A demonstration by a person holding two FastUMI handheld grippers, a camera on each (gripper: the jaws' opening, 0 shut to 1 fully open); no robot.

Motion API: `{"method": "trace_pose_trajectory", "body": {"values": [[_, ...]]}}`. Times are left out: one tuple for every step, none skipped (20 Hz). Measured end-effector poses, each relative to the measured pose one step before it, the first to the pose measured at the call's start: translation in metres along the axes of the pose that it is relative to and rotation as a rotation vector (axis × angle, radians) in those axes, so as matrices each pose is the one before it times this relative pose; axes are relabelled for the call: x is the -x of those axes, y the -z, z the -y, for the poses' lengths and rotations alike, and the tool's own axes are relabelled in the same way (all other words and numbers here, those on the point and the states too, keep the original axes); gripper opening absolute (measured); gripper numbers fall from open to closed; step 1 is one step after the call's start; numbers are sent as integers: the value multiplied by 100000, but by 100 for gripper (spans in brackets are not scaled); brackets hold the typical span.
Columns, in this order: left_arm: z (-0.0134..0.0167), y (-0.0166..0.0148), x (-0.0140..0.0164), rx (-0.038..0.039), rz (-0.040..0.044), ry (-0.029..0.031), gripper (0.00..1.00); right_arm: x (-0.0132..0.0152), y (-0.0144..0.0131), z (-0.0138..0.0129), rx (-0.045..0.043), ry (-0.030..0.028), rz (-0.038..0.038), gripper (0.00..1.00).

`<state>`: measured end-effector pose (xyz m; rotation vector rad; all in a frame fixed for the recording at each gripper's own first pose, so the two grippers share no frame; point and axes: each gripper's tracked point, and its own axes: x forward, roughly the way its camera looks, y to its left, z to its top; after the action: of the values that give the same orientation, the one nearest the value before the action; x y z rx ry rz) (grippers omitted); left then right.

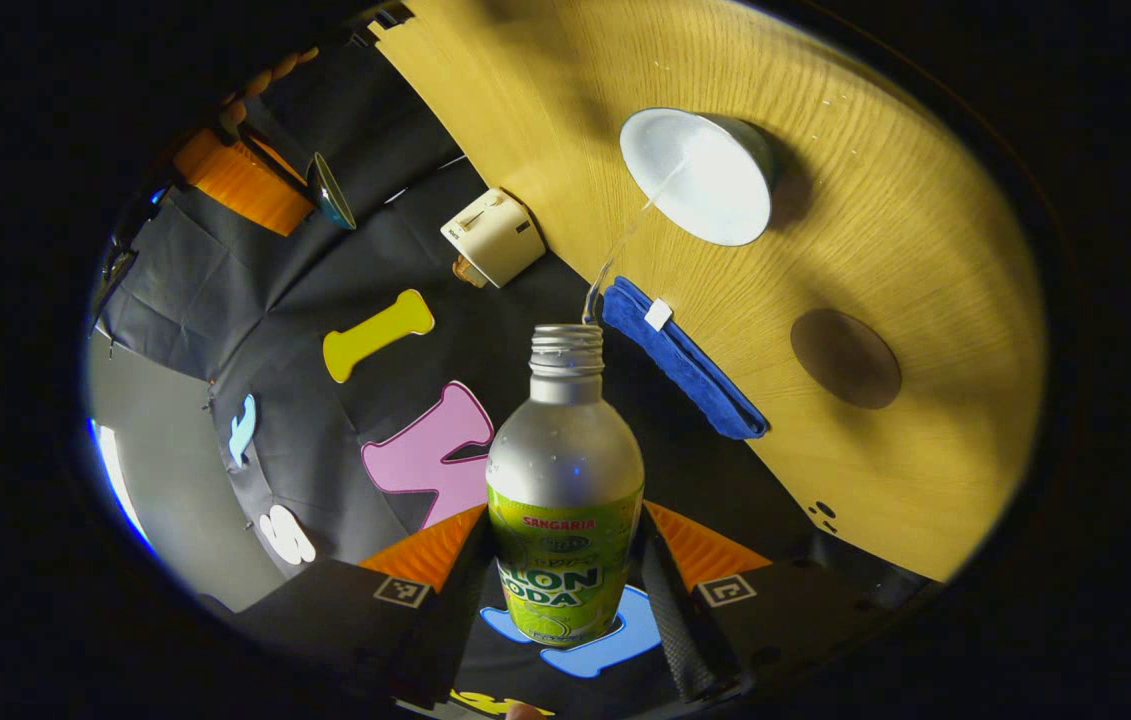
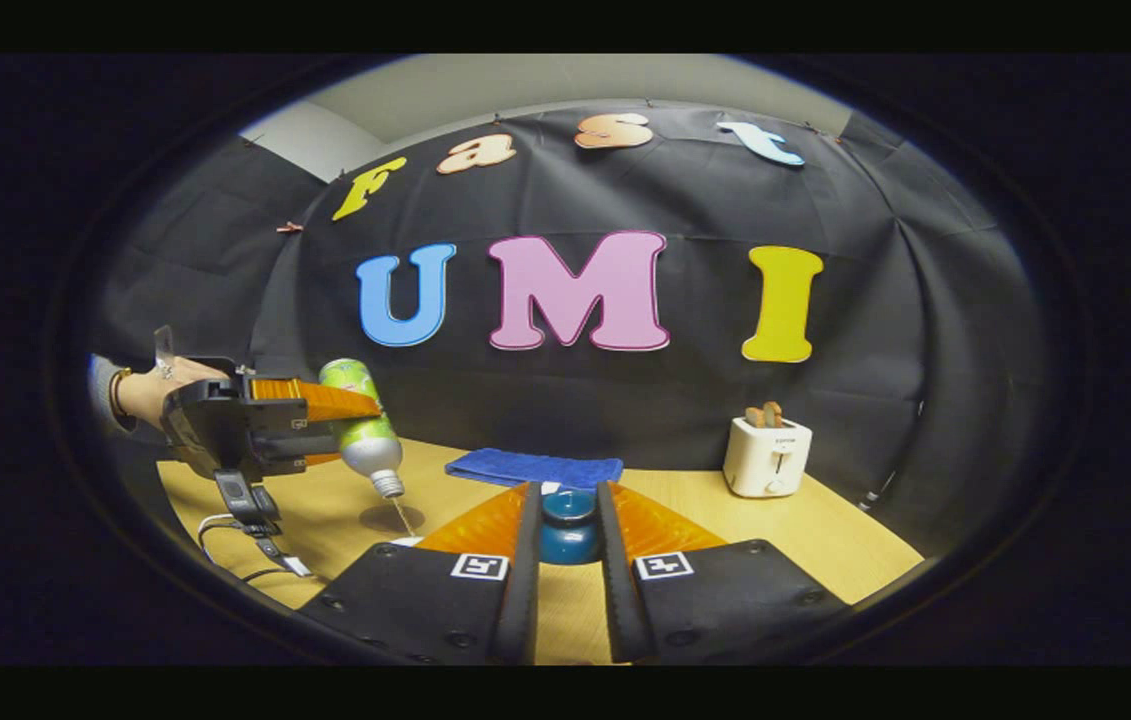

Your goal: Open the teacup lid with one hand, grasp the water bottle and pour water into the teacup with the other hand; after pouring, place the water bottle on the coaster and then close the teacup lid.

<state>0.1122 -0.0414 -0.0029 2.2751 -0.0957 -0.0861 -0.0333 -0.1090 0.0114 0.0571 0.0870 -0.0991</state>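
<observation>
Silver water bottle (image 1: pixel 565 480) tipped, clamped in left jaws | right jaws seemingly grip blue lid (image 2: pixel 567 527)

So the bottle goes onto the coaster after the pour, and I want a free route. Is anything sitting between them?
Nothing visible blocks it. In the left gripper view the soda bottle is tilted over the teacup; the brown coaster lies bare on the table, apart from the blue towel.

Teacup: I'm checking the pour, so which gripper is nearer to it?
Left. The left gripper tilts the bottle over the teacup; the right gripper holds the lid aside.
</observation>
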Motion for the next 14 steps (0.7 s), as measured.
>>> {"method": "trace_pose_trajectory", "body": {"values": [[-471,-9,120,-909,263,-1021,81,67,-44,5,-26,-11,120,27],[-240,-70,-41,-844,188,-453,81,49,-89,11,-115,-80,56,31],[55,42,105,-732,49,494,82,16,-13,-61,-70,-153,102,31],[191,-27,-39,-757,-124,939,82,9,-71,-24,1,-21,154,33],[25,34,-63,-625,-75,590,82,34,-53,21,129,1,165,35],[130,45,-65,-258,-49,433,82,83,-112,113,22,186,243,36],[97,-96,-40,-17,-19,350,82,25,-74,73,-83,106,94,36],[177,44,26,56,-15,438,82,40,44,92,-205,183,72,27],[130,-2,-114,129,41,141,82,-19,-27,43,-172,62,11,27],[-30,-37,69,195,-23,107,82,-100,25,48,-48,134,-32,27],[113,-41,-63,287,-98,73,82,30,77,-22,43,43,-65,27],[-44,52,90,1016,-31,-60,82,10,-13,26,-56,-4,-45,27],[278,-140,45,5316,248,321,82,-33,84,-152,-138,-284,-191,31],[731,-299,12,6890,229,1537,82,-35,72,-67,-183,-231,-311,33]]}}
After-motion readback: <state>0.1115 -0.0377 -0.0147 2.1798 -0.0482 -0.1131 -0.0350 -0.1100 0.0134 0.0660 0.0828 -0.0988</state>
